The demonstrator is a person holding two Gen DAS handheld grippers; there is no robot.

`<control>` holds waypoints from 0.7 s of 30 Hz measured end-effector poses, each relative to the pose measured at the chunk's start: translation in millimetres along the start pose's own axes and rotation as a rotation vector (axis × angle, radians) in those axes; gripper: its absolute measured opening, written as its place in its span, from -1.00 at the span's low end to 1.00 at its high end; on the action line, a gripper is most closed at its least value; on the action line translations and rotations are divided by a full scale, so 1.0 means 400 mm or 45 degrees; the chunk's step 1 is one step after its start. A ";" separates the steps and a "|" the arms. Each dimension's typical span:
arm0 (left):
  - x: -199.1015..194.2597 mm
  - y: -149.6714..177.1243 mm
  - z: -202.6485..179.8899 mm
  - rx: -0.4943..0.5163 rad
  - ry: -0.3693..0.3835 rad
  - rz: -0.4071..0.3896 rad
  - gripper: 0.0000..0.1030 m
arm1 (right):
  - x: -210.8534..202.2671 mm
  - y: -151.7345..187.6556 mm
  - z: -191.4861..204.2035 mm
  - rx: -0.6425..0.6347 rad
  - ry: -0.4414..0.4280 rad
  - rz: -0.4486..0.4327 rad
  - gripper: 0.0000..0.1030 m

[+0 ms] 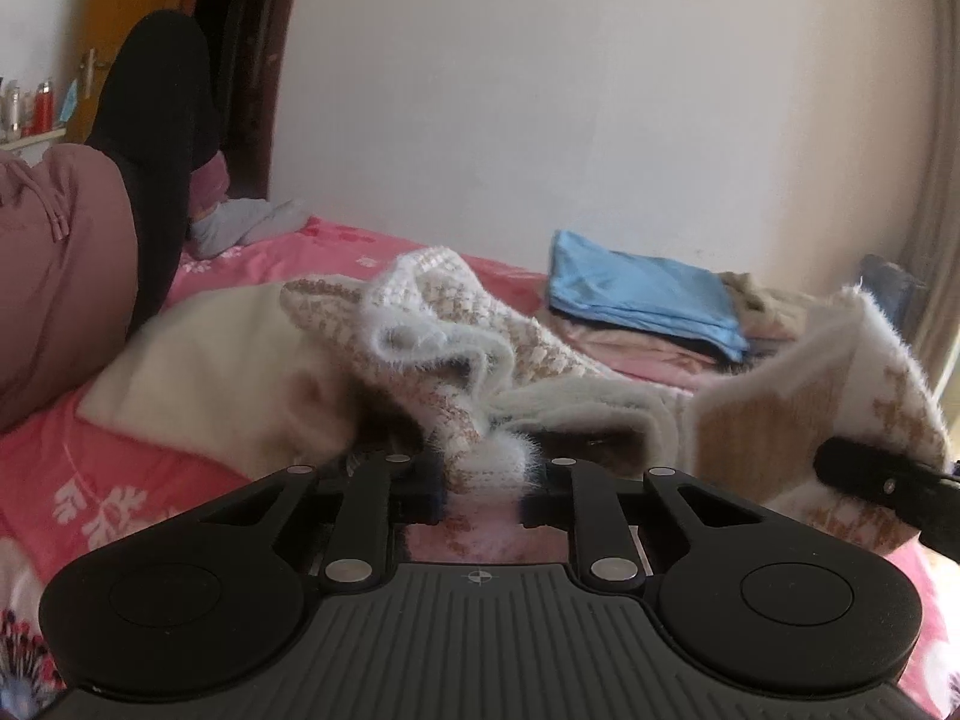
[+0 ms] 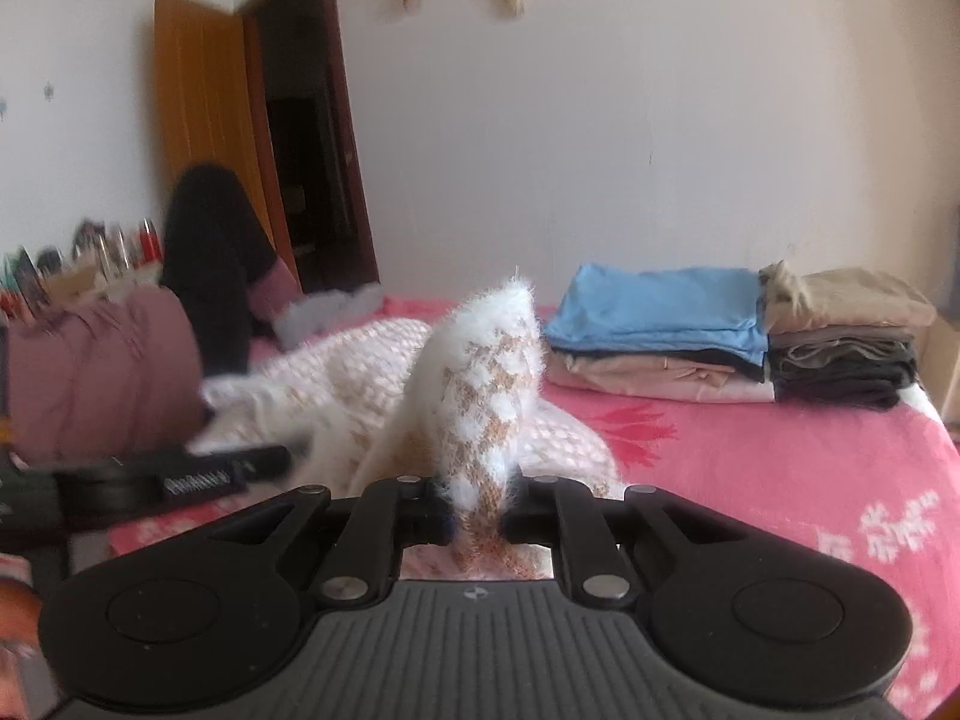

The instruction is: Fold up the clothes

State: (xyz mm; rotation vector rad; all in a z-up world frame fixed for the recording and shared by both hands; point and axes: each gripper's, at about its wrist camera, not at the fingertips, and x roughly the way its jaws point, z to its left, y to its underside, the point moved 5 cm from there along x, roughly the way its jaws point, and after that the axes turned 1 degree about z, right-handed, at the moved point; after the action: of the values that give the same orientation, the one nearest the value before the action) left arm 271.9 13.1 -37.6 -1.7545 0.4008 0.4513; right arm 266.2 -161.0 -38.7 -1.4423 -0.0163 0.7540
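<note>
Fuzzy white-and-tan sweater (image 1: 456, 330) lies rumpled on the pink bedspread (image 2: 750, 462), one end pinched in the closed left gripper (image 1: 483, 483) and another, standing up, in the closed right gripper (image 2: 474, 516). Behind it sits a stack of folded clothes (image 2: 738, 336), so part of the job looks done, while this piece shows no tidy fold.

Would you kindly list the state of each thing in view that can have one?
Left claw: shut on the fuzzy sweater.
Right claw: shut on the fuzzy sweater.
Fuzzy sweater: rumpled, unfolded, two parts lifted off the bed.
Blue garment: folded, topping a stack.
Wooden door: open.
</note>
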 end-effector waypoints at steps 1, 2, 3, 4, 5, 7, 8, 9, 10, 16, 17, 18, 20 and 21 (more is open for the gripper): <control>-0.027 0.008 -0.007 0.002 0.019 0.000 -0.65 | -0.038 0.005 0.002 0.021 0.000 -0.018 -0.73; -0.057 0.021 -0.015 0.002 0.042 0.007 -0.65 | -0.077 0.011 0.005 0.048 -0.001 -0.035 -0.73; -0.089 0.037 -0.024 0.001 0.067 0.017 -0.66 | -0.120 0.017 0.009 0.083 -0.004 -0.050 -0.73; -0.121 0.052 -0.033 0.001 0.093 0.027 -0.66 | -0.165 0.026 0.013 0.117 -0.005 -0.060 -0.73; -0.153 0.072 -0.041 0.001 0.117 0.041 -0.66 | -0.209 0.037 0.016 0.149 -0.007 -0.068 -0.73; -0.214 0.113 -0.053 -0.003 0.159 0.074 -0.67 | -0.295 0.065 0.023 0.207 -0.003 -0.070 -0.73; -0.243 0.136 -0.055 -0.010 0.169 0.091 -0.67 | -0.337 0.082 0.029 0.234 -0.001 -0.064 -0.73; -0.272 0.163 -0.054 -0.019 0.170 0.115 -0.67 | -0.374 0.100 0.037 0.260 0.001 -0.049 -0.73; -0.301 0.190 -0.052 -0.029 0.168 0.142 -0.67 | -0.407 0.120 0.043 0.285 0.006 -0.029 -0.73; -0.444 0.319 -0.025 -0.043 0.177 0.280 -0.68 | -0.557 0.231 0.082 0.423 0.003 0.075 -0.73; -0.465 0.333 -0.021 -0.047 0.184 0.304 -0.68 | -0.576 0.242 0.091 0.445 -0.006 0.086 -0.73; -0.486 0.347 -0.016 -0.051 0.190 0.328 -0.68 | -0.596 0.254 0.100 0.467 -0.016 0.098 -0.73; -0.518 0.371 -0.011 -0.038 0.197 0.358 -0.68 | -0.634 0.277 0.117 0.510 -0.034 0.121 -0.73; -0.536 0.385 -0.008 -0.021 0.199 0.364 -0.68 | -0.651 0.284 0.124 0.520 -0.042 0.127 -0.73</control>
State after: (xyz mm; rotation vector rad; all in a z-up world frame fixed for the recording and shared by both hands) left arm 10.5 -18.1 -58.9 -1.7612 0.7672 0.5221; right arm -8.7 -246.7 -20.9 -1.0471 0.1765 0.8091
